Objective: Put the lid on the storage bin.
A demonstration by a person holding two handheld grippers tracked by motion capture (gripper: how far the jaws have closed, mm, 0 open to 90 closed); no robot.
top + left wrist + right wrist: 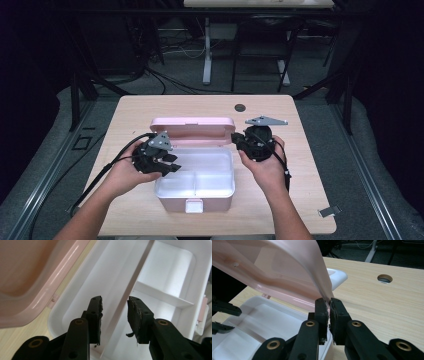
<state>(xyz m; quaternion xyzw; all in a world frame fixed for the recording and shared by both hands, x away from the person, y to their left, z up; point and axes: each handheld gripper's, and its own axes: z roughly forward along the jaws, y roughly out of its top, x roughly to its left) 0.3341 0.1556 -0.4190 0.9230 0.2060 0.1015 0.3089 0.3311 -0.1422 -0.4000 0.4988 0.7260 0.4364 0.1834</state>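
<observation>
The pink box (194, 172) sits mid-table, its lid (279, 270) raised and pinched at the edge by the right gripper (329, 305). The left gripper (114, 305), jaws apart and empty, hovers above the white tray's divider (130, 287). A small clip (328, 212) lies well off by the table (300, 150) corner.

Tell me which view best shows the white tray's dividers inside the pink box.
The left gripper view: it looks straight into the white tray, showing its dividers between compartments. The high view shows the tray whole but small, partly behind the left gripper. The right gripper view catches one tray corner under the lid.
</observation>
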